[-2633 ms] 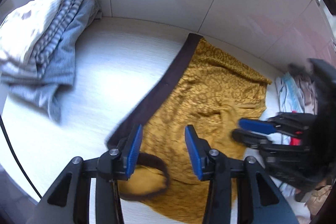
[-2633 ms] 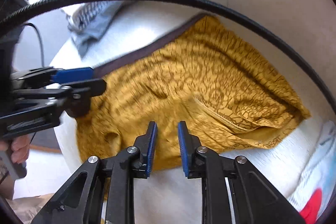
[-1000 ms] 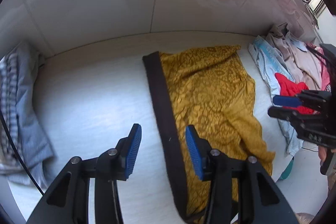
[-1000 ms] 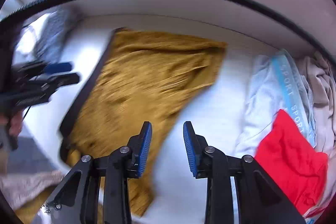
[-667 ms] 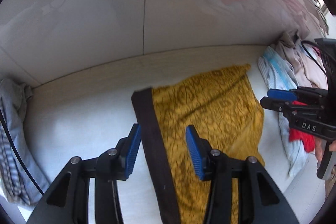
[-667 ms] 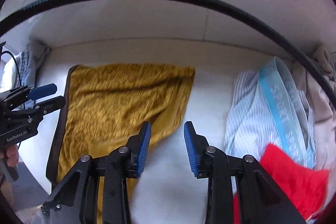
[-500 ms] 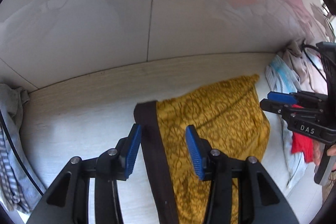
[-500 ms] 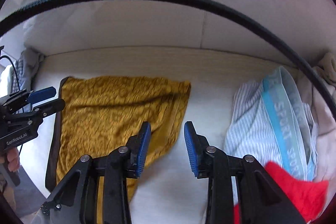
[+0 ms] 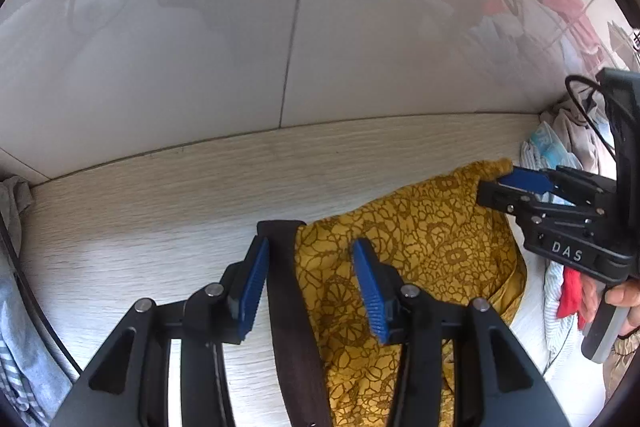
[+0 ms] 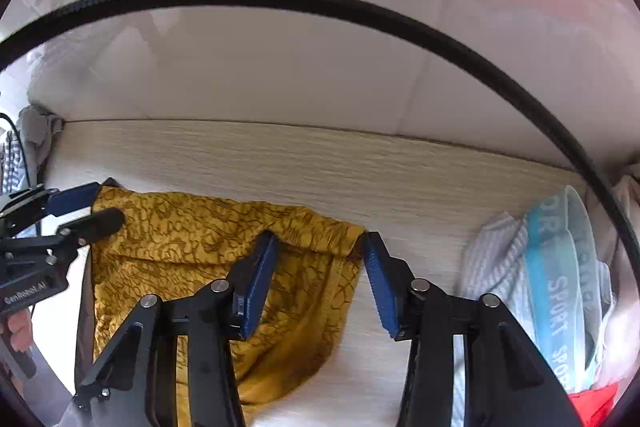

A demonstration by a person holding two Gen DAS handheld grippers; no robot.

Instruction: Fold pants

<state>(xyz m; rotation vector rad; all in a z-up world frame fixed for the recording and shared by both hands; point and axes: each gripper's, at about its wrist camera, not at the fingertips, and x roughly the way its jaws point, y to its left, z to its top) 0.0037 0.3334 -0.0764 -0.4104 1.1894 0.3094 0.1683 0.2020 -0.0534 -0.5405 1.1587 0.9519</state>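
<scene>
The mustard-yellow patterned pants (image 9: 420, 251) lie on the pale wooden table (image 9: 160, 195), their dark brown waistband (image 9: 286, 291) on the left side. My left gripper (image 9: 308, 279) is open and straddles the waistband's far corner. My right gripper (image 10: 318, 275) is open over the pants' far right corner (image 10: 340, 231). It also shows at the right of the left wrist view (image 9: 520, 183), its tips at that corner. The left gripper shows at the left of the right wrist view (image 10: 76, 211). The pants (image 10: 192, 239) hang over the near table edge.
A pile of clothes (image 10: 560, 267) with a striped garment and a blue "SPORT" band lies right of the pants. Grey and striped clothes (image 9: 16, 307) lie at the far left. A tiled wall (image 9: 280, 27) stands behind the table. A black cable (image 10: 360, 11) arcs across the right wrist view.
Both grippers have moved forward and down to the far edge of the pants. The left one now straddles the waistband corner, the right one the opposite corner. Both stayed open.
</scene>
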